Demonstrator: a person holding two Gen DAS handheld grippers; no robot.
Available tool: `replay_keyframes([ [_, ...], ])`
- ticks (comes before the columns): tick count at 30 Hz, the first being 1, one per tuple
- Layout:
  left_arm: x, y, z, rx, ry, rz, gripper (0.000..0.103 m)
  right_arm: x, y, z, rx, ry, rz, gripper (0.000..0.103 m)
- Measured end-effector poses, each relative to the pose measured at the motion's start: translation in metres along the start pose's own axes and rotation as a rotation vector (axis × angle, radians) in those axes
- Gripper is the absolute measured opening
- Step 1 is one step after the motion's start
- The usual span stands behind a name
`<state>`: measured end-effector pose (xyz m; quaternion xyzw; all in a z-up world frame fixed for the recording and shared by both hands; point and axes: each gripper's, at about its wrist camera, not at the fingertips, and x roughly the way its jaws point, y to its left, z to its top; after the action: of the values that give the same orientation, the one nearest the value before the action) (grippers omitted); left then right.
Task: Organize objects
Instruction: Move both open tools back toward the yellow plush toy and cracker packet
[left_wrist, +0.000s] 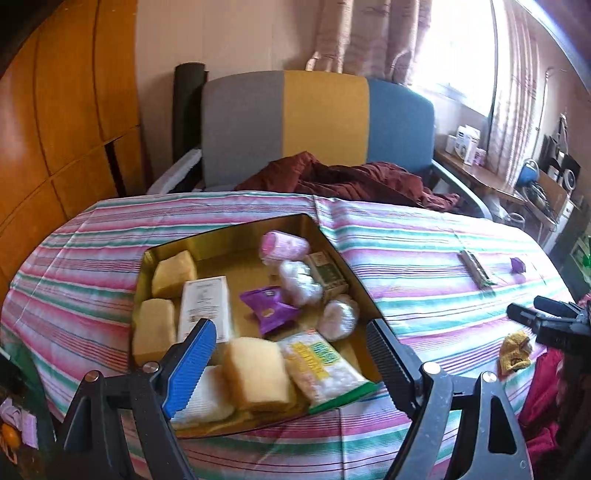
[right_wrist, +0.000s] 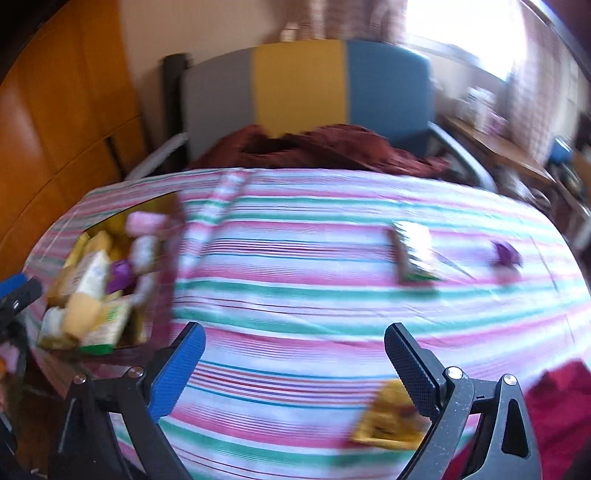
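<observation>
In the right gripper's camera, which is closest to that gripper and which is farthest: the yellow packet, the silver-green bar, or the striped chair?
From the right gripper:
1. Yellow packet, beside its right finger.
2. Silver-green bar, mid-table, right.
3. Striped chair, behind the table.

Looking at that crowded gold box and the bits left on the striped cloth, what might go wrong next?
1. The shallow gold cardboard box is crowded; the green-and-yellow plastic packet lies by its near rim, so another item may push it out.
2. The yellow crinkled wrapper sits near the striped cloth's front edge, beside the open right hand-held gripper; a nudge might knock it off.
</observation>
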<state>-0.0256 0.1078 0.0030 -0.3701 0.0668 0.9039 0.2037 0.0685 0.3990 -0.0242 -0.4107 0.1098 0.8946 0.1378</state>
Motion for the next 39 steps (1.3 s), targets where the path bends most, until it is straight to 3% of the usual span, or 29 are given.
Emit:
replay_keyframes([
  [4, 0.004, -0.017, 0.001, 0.030, 0.011, -0.042, 0.085, 0.007, -0.060, -0.004, 0.201, 0.065, -0.082, 0.100],
  [9, 0.009, -0.039, 0.004, 0.068, 0.022, -0.093, 0.085, 0.032, -0.103, -0.017, 0.396, 0.193, -0.090, 0.102],
  [12, 0.014, -0.051, 0.005, 0.086, 0.038, -0.128, 0.085, 0.050, -0.109, -0.028, 0.482, 0.259, 0.022, 0.102],
  [14, 0.018, -0.060, 0.005, 0.106, 0.045, -0.145, 0.085, 0.058, -0.103, -0.029, 0.520, 0.271, 0.176, 0.102],
  [17, 0.023, -0.071, 0.005, 0.133, 0.059, -0.179, 0.085, 0.059, -0.094, -0.022, 0.574, 0.227, 0.413, 0.102],
  [19, 0.027, -0.082, 0.005, 0.155, 0.075, -0.211, 0.084, 0.055, -0.091, -0.011, 0.575, 0.188, 0.461, 0.102],
  [28, 0.051, -0.144, -0.007, 0.262, 0.174, -0.440, 0.074, 0.043, -0.112, 0.019, 0.449, 0.125, 0.246, 0.102],
  [39, 0.082, -0.238, -0.027, 0.447, 0.271, -0.674, 0.075, 0.041, -0.172, 0.035, 0.372, 0.139, 0.057, 0.102],
])
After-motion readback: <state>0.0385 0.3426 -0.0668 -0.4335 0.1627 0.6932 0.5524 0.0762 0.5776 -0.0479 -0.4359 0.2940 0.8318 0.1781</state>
